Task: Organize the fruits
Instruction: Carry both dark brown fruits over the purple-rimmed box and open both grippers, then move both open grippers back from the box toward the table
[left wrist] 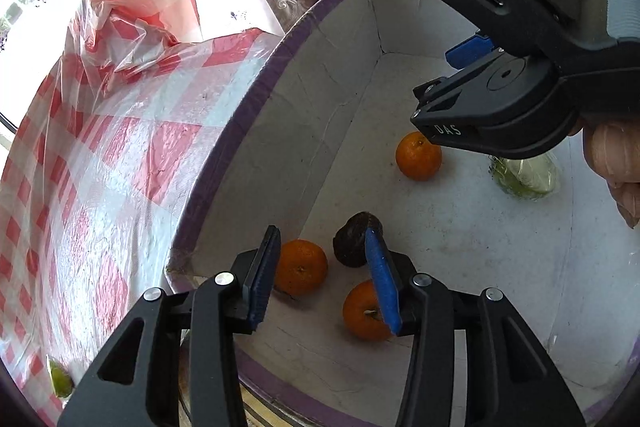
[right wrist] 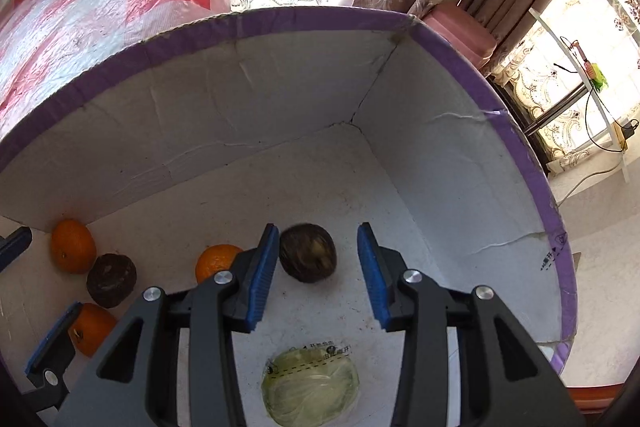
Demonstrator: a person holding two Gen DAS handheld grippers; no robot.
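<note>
The fruits are lying on the white floor of a purple-rimmed cardboard box, which is resting on a counter covered by a red-checked plastic cloth. Both claws are being held inside the box, pointing steeply down.

The right claw is standing apart, and a dark round fruit is sitting loose between its blue pads, touching neither as far as can be told. The left claw is also standing apart, with nothing clamped; below it an orange is lying close to the near-left corner of the box, a second orange is partly hidden behind the right pad, and a second dark fruit is sitting between them. A third orange is lying farther toward the middle, and a wrapped green vegetable is lying near the front wall.

Several risks are being judged from here. The round fruits are likely to be set rolling if they are nudged by a pad while the claws are being withdrawn. The two claws are being worked close together, so a knock between them is possible. The thin, creased box walls could be caught by a finger.

No real long axis is shown by the oranges. The stem end of the second orange is facing upward toward the camera. The dark fruit is slightly egg-shaped, but its axis cannot be told for sure.
</note>
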